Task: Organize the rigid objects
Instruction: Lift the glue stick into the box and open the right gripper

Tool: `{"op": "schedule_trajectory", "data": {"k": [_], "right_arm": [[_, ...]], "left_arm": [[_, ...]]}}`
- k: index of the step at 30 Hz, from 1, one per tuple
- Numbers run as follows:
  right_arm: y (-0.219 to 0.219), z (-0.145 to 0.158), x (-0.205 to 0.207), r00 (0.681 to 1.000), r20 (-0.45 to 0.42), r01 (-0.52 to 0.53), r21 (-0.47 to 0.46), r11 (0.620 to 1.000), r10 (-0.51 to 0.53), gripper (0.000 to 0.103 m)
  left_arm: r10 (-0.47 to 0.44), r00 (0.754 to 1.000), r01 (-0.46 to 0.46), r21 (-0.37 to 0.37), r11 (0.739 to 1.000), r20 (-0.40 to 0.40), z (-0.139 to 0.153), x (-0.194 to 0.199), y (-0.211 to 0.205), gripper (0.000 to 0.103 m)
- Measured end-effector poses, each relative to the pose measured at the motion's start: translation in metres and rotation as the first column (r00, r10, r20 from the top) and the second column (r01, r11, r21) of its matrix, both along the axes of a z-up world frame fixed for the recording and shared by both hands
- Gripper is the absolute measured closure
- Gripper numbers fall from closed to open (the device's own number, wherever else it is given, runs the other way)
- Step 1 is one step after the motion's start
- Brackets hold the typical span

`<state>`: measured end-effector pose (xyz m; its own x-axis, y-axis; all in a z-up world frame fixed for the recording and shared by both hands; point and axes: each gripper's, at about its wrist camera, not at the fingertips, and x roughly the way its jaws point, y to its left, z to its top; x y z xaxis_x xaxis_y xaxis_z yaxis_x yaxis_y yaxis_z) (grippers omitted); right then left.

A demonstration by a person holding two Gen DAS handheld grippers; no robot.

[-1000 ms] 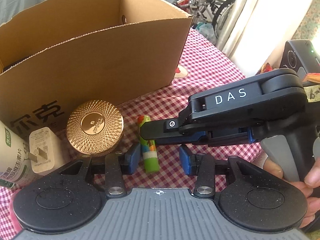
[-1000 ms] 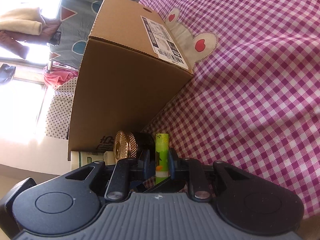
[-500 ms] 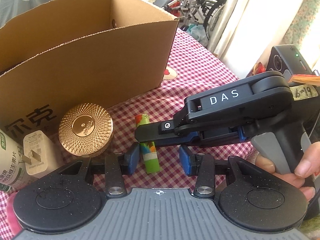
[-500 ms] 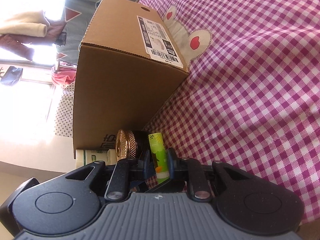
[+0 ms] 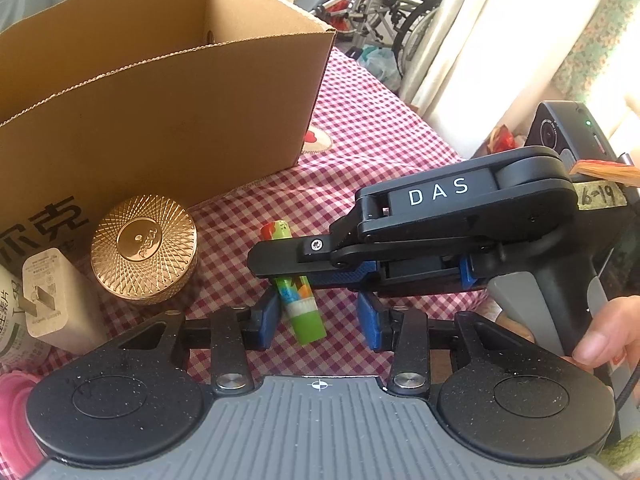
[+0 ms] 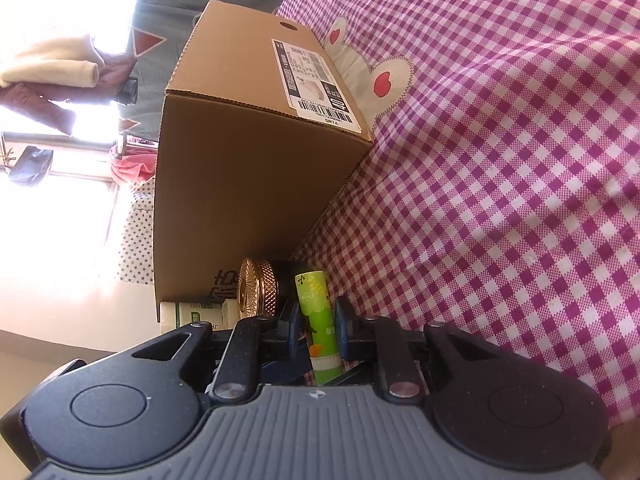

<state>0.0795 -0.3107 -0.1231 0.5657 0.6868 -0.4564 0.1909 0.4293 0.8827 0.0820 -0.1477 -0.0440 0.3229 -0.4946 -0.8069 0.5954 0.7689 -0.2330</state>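
Note:
A green glue stick with a colourful label lies on the red checked tablecloth. My right gripper reaches in from the right, held by a hand, and is shut on the stick's middle. In the right wrist view both blue pads of the right gripper press the green glue stick. My left gripper hangs just above the stick's near end with its blue pads apart, open, one on each side. An open cardboard box stands behind.
A gold round tin sits left of the stick, against the box front. A white charger plug and a white-green bottle stand at far left, something pink below. Wheelchairs and curtains lie beyond the table edge.
The right gripper has edged leftward and pressed its pads onto the glue stick, which now lies slightly more tilted. The left gripper has kept its place and opening.

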Motion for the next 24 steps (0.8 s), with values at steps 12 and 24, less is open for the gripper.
{"op": "schedule_trajectory", "data": {"k": [12,24], "right_arm": [[0.01,0.057,-0.021,0.992,0.123,0.021,-0.044,0.999,-0.015,0.084],[0.047,0.134,-0.008,0.958,0.285,-0.018,-0.095,0.995,0.044,0.084]], "left_arm": [[-0.002,0.996,0.008,-0.063,0.998,0.089,0.043,-0.022,0.014,0.063],[0.042,0.978,-0.016,-0.128,0.992,0.203,0.1,-0.032,0.047,0.063]]}}
